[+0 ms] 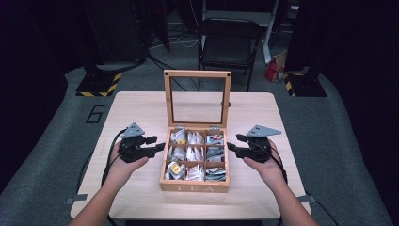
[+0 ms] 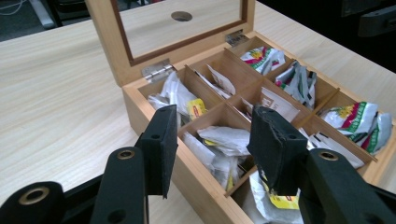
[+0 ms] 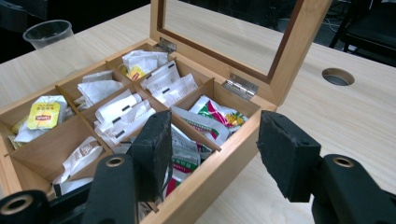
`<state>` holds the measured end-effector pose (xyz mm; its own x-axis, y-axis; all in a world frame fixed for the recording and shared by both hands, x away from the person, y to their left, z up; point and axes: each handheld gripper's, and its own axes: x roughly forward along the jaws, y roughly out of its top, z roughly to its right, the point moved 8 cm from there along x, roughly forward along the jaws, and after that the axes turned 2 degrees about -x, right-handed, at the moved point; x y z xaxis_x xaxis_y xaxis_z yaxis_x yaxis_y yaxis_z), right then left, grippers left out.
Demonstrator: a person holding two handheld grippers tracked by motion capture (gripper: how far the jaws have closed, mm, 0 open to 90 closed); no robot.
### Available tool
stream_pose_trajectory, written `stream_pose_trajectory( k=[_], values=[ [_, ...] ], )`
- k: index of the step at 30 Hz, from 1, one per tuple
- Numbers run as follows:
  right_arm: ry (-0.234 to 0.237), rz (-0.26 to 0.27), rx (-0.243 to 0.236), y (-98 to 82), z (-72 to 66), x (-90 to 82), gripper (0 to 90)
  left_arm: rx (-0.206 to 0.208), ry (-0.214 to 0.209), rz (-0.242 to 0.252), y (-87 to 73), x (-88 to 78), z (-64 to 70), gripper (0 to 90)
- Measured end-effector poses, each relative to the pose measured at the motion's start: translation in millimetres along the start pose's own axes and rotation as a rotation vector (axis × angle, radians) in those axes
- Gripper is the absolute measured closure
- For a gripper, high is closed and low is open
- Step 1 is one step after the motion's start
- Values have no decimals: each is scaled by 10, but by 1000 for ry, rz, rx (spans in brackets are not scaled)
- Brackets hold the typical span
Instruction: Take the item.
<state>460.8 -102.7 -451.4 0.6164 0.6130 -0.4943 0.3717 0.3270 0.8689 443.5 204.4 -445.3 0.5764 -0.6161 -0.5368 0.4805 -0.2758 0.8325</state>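
A wooden tea box (image 1: 194,187) stands open in the middle of the table, its glass-paned lid (image 1: 197,74) upright at the back. Its nine compartments hold tea bags, white sachets (image 3: 123,109), a yellow-labelled one (image 3: 43,114) and green-and-red packets (image 2: 357,119). My left gripper (image 1: 157,143) is open just beside the box's left wall, its jaws (image 2: 215,135) spread over the near-left compartments with nothing between them. At the box's right wall my right gripper (image 1: 233,142) is open too, and its empty jaws (image 3: 217,140) straddle the box's edge.
A clear plastic cup (image 3: 48,33) stands on the light wooden table (image 1: 141,108) beyond the box's left side. A round cable hole (image 1: 227,104) sits in the table behind the lid. A black chair (image 1: 229,42) stands past the far edge.
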Motion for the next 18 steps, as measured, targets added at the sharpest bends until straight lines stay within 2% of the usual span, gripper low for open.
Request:
stream_pose_trajectory(
  k=[8,18],
  values=[
    [-17,-2,23,-123,38,-24,443,0,-18,0,-106,6,96,521],
    [-36,-4,16,-225,60,-17,443,-8,-26,-7,-246,57,170,533]
  ],
)
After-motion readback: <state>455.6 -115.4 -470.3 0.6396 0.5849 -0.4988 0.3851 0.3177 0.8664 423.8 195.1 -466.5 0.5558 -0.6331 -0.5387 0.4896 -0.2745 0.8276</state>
